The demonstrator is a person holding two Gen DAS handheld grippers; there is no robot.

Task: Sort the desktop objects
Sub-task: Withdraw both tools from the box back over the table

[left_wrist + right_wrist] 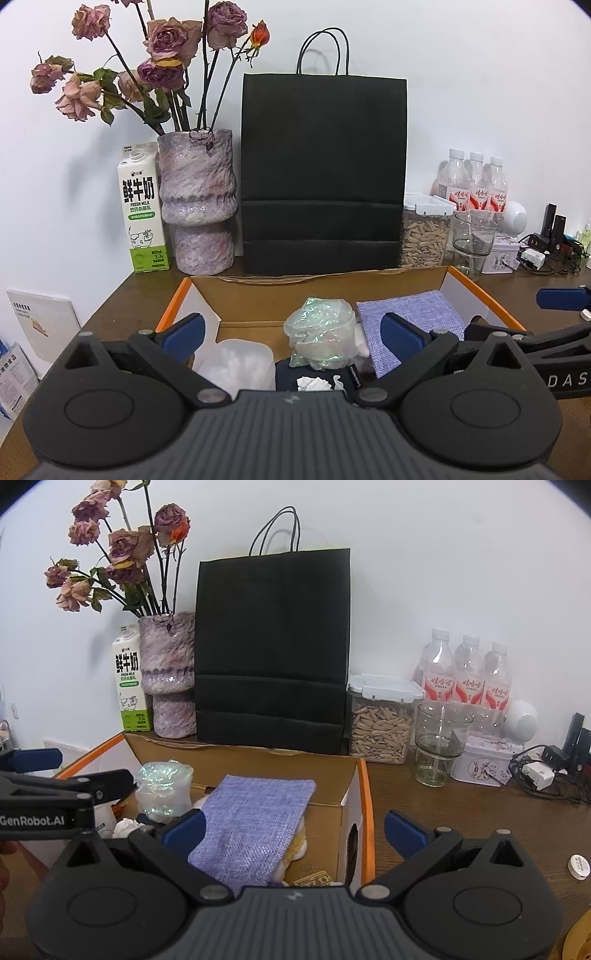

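Cardboard makes up the open box [388, 282] on my wooden desk [461, 812], and inside it lie a purple woven cloth [255, 823], a crumpled wad of shiny clear plastic [319, 334], a white plastic tub [240, 363] and some scrunched white tissue [314, 384]. My left gripper [291, 334] hovers over the box with its blue-padded fingers spread wide and empty, the plastic wad at twelve o'clock between them, while my right gripper [293, 827] is likewise spread and empty, straddling the box's orange-edged right wall with the cloth at eleven o'clock. Behind the box, at twelve o'clock, stands a black paper bag [323, 173], with a vase of dried roses [197, 201] and a milk carton [144, 212] at ten o'clock, and a jar of seeds [382, 723], a glass [439, 746] and three water bottles [469, 675] at two o'clock.
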